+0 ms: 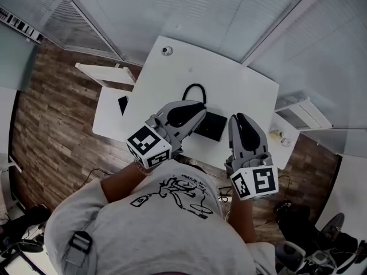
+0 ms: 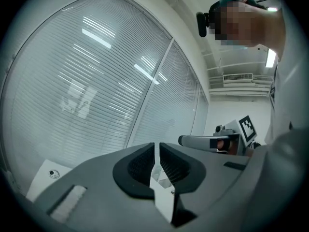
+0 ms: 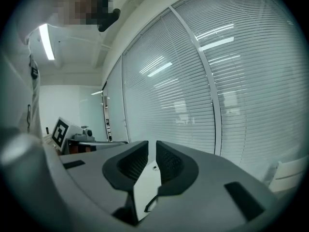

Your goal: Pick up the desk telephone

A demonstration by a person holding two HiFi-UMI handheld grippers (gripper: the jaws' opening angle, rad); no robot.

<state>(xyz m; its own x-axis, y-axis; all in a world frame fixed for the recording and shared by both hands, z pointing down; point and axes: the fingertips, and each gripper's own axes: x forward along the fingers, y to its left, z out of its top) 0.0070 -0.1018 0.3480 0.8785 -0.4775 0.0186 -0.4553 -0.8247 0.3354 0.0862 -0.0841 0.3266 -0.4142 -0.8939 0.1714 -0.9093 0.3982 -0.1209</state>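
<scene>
The black desk telephone (image 1: 210, 126) lies near the front of the white table (image 1: 241, 85), and its black cord (image 1: 194, 89) loops up behind it. My left gripper (image 1: 199, 110) hangs over the telephone's left part and hides it; its jaws are shut with nothing between them (image 2: 157, 153). My right gripper (image 1: 237, 118) is just right of the telephone, apart from it, also shut and holding nothing (image 3: 152, 154). Each gripper view looks level at window blinds and catches the other gripper (image 2: 217, 141) (image 3: 72, 135). The cord (image 3: 147, 204) shows under the right jaws.
A lower white side table (image 1: 109, 116) at the left bears a flat black phone (image 1: 123, 104). A white rack (image 1: 106, 73) stands behind it. A small round fitting (image 1: 167, 51) sits in the table's far corner. Glass walls with blinds (image 1: 172, 10) close the back. Another white rack (image 1: 298, 113) stands at the right.
</scene>
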